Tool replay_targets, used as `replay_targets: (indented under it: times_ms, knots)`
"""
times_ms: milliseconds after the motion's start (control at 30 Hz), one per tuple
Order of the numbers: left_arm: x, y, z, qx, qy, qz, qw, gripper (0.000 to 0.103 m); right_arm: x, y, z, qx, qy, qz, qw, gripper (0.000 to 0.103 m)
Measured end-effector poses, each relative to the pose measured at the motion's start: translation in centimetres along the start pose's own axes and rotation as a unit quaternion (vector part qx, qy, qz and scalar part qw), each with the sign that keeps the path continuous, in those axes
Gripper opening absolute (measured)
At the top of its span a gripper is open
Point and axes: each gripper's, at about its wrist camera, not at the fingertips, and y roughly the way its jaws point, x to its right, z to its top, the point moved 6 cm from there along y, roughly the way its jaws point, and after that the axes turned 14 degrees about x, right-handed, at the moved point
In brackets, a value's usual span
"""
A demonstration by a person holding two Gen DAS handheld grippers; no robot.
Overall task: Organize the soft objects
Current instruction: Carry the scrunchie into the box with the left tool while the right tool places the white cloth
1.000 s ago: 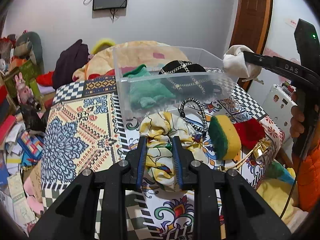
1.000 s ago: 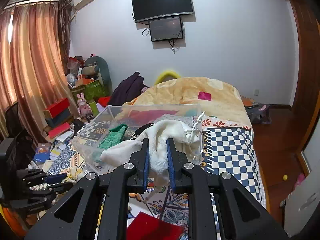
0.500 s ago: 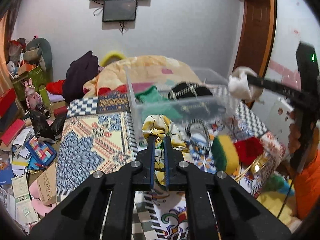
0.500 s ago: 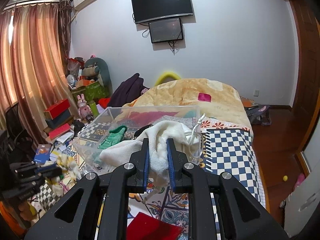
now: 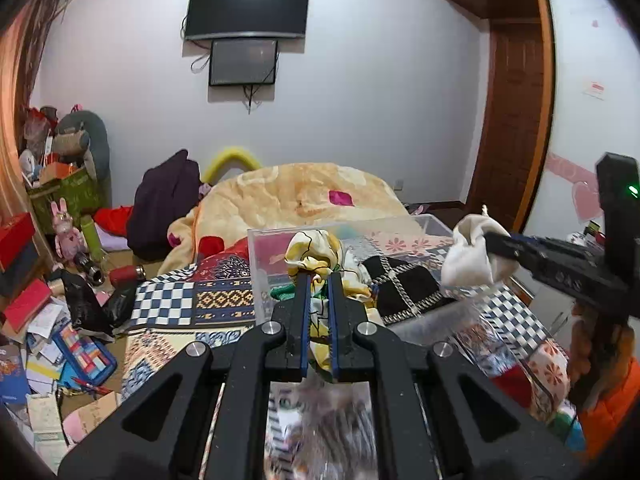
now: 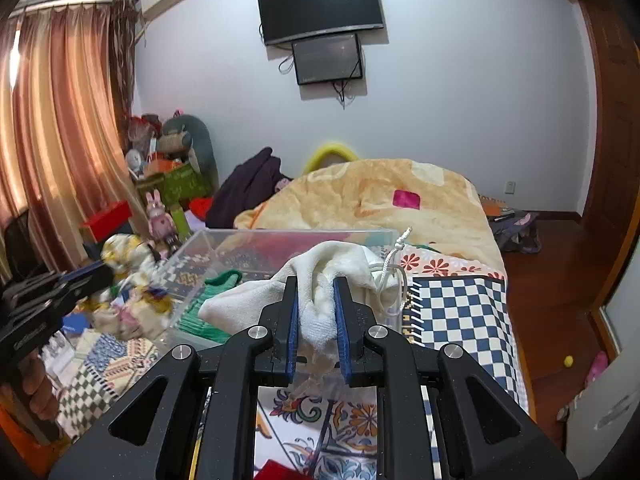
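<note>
One yellow floral cloth (image 5: 316, 256) is clenched by the left gripper (image 5: 319, 292); one white drawstring pouch (image 6: 336, 276) by the right gripper (image 6: 316, 296), beside one clear plastic box (image 6: 280, 236). No writing is legible.

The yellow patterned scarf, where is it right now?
The yellow patterned scarf is clamped in the left gripper, lifted in front of the clear plastic bin; the right wrist view shows it at far left.
</note>
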Motion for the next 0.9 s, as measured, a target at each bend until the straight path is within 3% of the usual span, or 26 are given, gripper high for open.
replay_targets:
  times_ms: [433, 600, 767, 900]
  knots:
    - [1.1, 6.3, -3.1, -0.065, -0.006, -0.013, 0.9978, 0.007, -1.0, 3.3, -2.4, -0.053, -0.055, -0.012, 0.997, 0.016]
    - [1.3, 6.3, -3.8, -0.082, -0.002, -0.014, 0.9965, 0.013, -1.4, 3.2, -3.1, -0.068, -0.077, -0.017, 0.995, 0.042]
    - [1.7, 5.0, -3.7, -0.073, 0.000, -0.025, 0.9970, 0.040, -1.1, 2.0, -2.8, -0.057, -0.085, -0.024, 0.994, 0.062]
    - [2.1, 3.2, -3.0, -0.060, -0.002, -0.037, 0.9975, 0.050, -0.8, 0.2, -1.9, -0.041, -0.083, -0.025, 0.995, 0.069]
